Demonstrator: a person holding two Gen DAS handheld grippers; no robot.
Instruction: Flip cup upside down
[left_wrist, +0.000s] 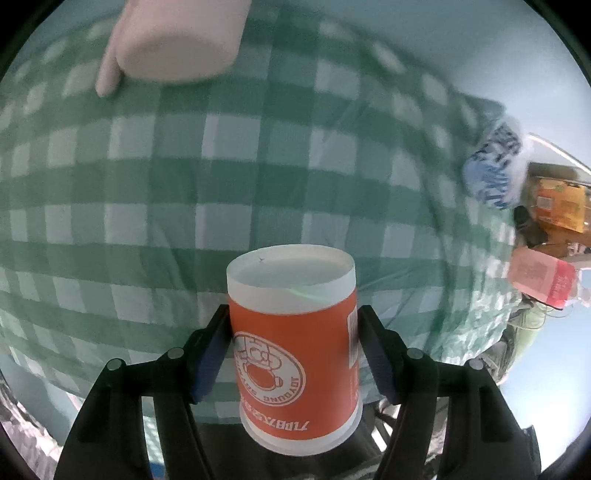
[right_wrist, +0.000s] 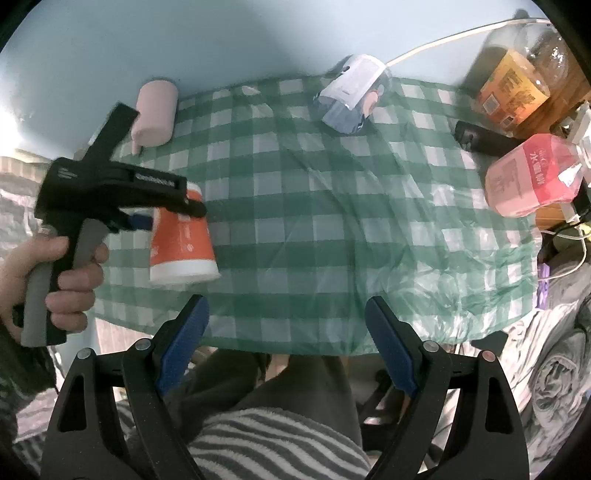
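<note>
An orange paper cup (left_wrist: 295, 354) with a white logo is held between the blue pads of my left gripper (left_wrist: 293, 350). The cup is upside down, its flat white base facing away from the camera and its print inverted. In the right wrist view the cup (right_wrist: 183, 243) hangs mouth-down just above the green checked tablecloth (right_wrist: 314, 221), gripped by the left gripper (right_wrist: 162, 216) in a hand. My right gripper (right_wrist: 286, 332) is open and empty, near the table's front edge.
A pink mug (right_wrist: 153, 114) lies at the back left. A blue-white packet (right_wrist: 351, 99) lies at the back. A pink bottle (right_wrist: 532, 181), an orange-labelled bottle (right_wrist: 517, 81) and cables stand at the right. Striped and grey fabric lies below the front edge.
</note>
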